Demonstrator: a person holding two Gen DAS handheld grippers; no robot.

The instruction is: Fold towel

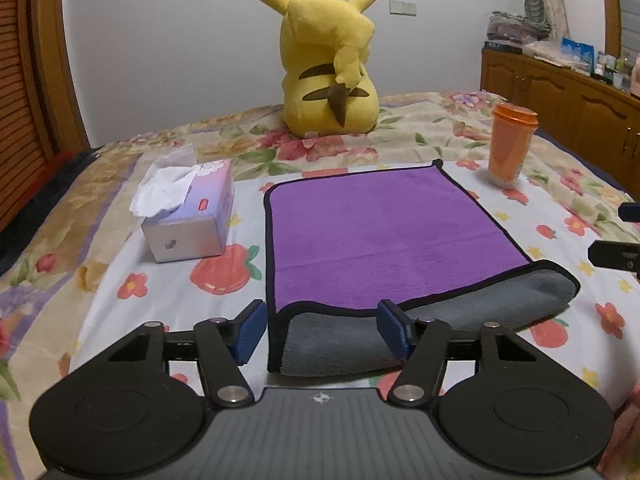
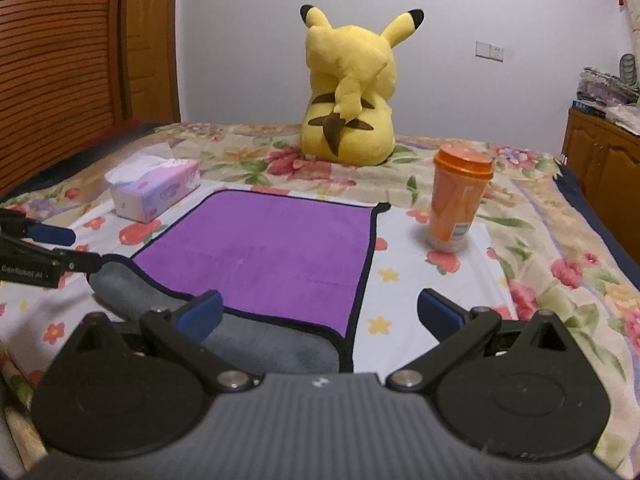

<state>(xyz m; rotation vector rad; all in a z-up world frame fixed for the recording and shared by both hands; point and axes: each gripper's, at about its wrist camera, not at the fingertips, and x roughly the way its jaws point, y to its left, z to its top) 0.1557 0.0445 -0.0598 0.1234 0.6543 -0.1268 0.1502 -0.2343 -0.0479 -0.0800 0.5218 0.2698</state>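
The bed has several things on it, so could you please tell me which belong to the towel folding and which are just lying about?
For the job:
towel, near edge rolled over
left gripper, jaws open
right gripper, jaws open

Lying about:
tissue box
orange cup
plush toy

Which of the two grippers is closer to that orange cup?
Right. The right gripper sits at the towel's near corner on the orange cup's side; the left gripper is at the corner farther from it.
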